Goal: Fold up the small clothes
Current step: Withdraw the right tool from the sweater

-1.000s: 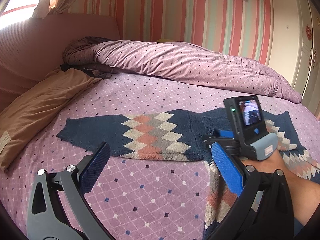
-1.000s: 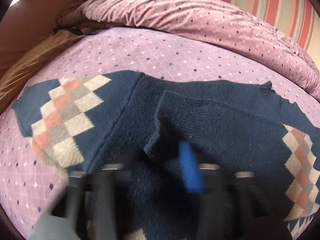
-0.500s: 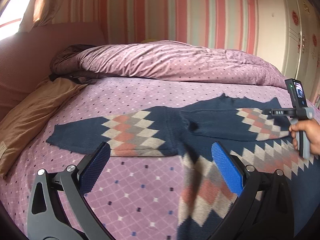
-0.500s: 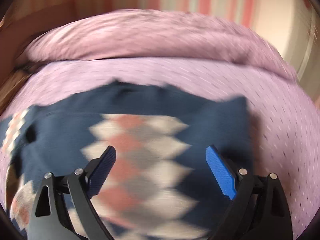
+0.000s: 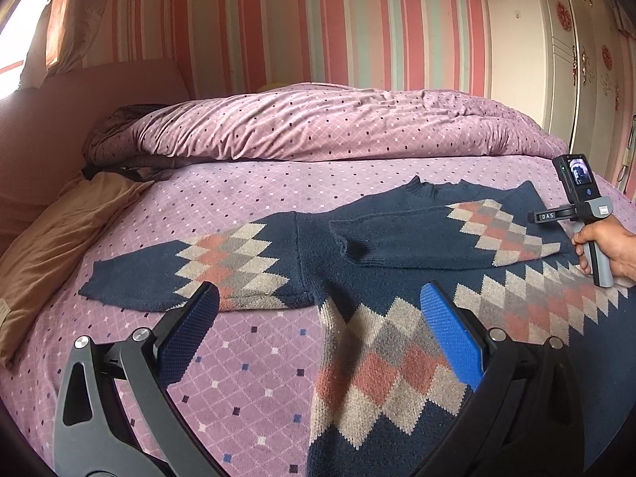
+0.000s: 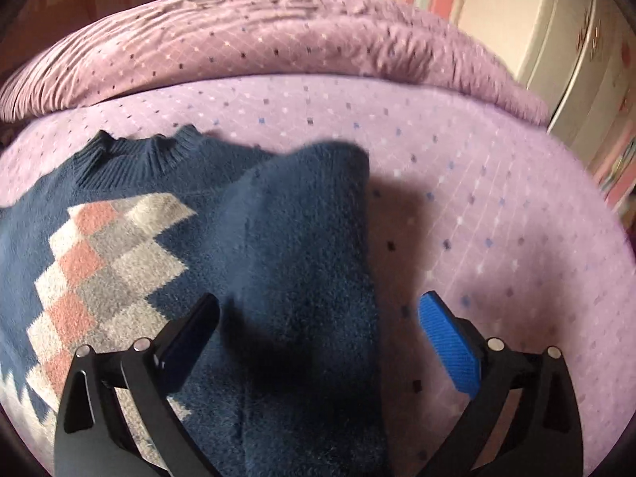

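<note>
Sweater (image 5: 389, 262) flat, both grippers apparently empty.

purple duvet (image 5: 326, 127) | tan pillow (image 5: 51, 238) | striped wall (image 5: 318, 24) | white wardrobe (image 5: 588, 59)

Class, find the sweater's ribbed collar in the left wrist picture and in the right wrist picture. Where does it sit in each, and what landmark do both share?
Left wrist view: the collar sits right of centre, at the sweater's far edge.
Right wrist view: the collar sits upper left.
Shared landmark: the rumpled purple quilt behind it.
</note>
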`<state>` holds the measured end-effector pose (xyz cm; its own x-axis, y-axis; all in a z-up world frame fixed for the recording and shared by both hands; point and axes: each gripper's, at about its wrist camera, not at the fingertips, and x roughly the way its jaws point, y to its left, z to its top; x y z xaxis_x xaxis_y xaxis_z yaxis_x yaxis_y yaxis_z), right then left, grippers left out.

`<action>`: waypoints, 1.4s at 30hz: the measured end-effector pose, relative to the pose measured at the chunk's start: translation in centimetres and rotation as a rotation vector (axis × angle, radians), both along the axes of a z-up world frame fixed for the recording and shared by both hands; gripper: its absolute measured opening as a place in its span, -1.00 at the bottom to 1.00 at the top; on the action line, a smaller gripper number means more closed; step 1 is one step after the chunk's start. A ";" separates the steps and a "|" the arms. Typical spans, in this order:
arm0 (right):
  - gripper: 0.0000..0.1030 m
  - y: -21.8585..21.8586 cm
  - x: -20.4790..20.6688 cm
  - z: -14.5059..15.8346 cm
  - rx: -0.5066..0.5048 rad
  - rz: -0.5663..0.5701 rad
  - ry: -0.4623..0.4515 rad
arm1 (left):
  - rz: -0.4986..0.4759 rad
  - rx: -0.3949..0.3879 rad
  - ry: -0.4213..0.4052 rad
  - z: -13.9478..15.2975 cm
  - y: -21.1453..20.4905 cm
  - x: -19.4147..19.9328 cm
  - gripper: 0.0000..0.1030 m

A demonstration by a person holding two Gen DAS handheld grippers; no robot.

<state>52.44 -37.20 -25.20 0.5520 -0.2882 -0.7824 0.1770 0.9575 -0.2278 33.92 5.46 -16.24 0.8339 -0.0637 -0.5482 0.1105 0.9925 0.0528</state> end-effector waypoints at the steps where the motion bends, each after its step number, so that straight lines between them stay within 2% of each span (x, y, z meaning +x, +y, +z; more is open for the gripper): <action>1: 0.95 0.5 0.2 -0.3 -0.095 0.014 0.022 | 0.003 -0.002 -0.002 0.1 0.1 -0.1 0.94; 2: 0.95 0.7 0.5 -0.7 -0.125 0.024 0.045 | 0.005 -0.003 -0.003 0.1 0.3 -0.1 0.94; 4: 0.95 -0.1 1.2 -0.9 -0.102 -0.001 0.075 | 0.012 -0.007 -0.011 0.4 0.8 -0.1 0.94; 7: 0.95 -0.3 1.9 -0.8 -0.225 -0.021 0.093 | 0.027 -0.023 -0.022 0.9 1.5 -0.1 0.94; 12: 0.95 -2.5 2.5 -0.7 -0.283 -0.060 0.110 | 0.035 -0.025 -0.025 1.0 1.8 0.1 0.94; 14: 0.95 -3.9 2.5 -0.7 -0.235 -0.080 0.110 | 0.032 -0.025 -0.023 1.0 1.8 0.0 0.94; 17: 0.95 -4.7 1.1 0.7 -0.070 -0.081 0.032 | 0.026 -0.015 -0.026 0.9 1.4 -0.1 0.94; 18: 0.95 -4.3 0.1 1.5 0.002 -0.048 -0.019 | 0.020 -0.015 -0.026 0.9 1.1 -0.1 0.94; 20: 0.96 -3.2 -1.6 2.1 0.046 -0.005 -0.055 | 0.014 -0.012 -0.027 0.9 0.8 -0.3 0.94; 21: 0.96 -2.7 -2.2 2.0 0.035 0.016 -0.050 | 0.010 -0.010 -0.024 0.9 0.5 -0.3 0.94; 23: 0.96 -1.8 -3.6 0.9 -0.122 0.025 0.004 | 0.002 -0.009 -0.018 0.8 0.0 -0.4 0.94; 24: 0.96 -1.5 -4.4 0.3 -0.163 0.022 0.021 | -0.005 -0.015 -0.010 0.8 -0.3 -0.5 0.94; 28: 0.96 -3.4 -5.9 -0.5 -0.264 0.009 0.060 | 0.017 -0.036 0.021 0.6 0.0 -0.5 0.94; 29: 0.96 -4.1 -5.9 -0.9 -0.258 0.007 0.078 | 0.031 -0.031 0.025 0.5 0.2 -0.5 0.94; 31: 0.96 -5.6 -5.4 -1.0 -0.174 -0.018 0.095 | 0.061 -0.027 0.037 0.4 1.0 -0.3 0.94; 33: 0.95 -5.2 -5.3 -0.8 -0.201 -0.002 0.100 | 0.094 -0.038 0.058 0.2 2.1 -0.2 0.94; 37: 0.96 -3.3 -6.7 2.1 -0.102 0.044 -0.006 | 0.144 -0.047 0.086 0.1 4.3 -0.3 0.94; 38: 0.96 -2.6 -7.0 2.2 -0.107 0.064 -0.010 | 0.153 -0.043 0.088 0.1 4.6 -0.4 0.94; 41: 0.96 -1.3 -6.9 -1.0 -0.201 0.101 0.111 | 0.174 -0.037 0.090 0.5 5.8 -1.0 0.94; 42: 0.96 -1.4 -7.1 -1.3 -0.191 0.087 0.104 | 0.176 -0.041 0.088 0.5 6.1 -1.1 0.94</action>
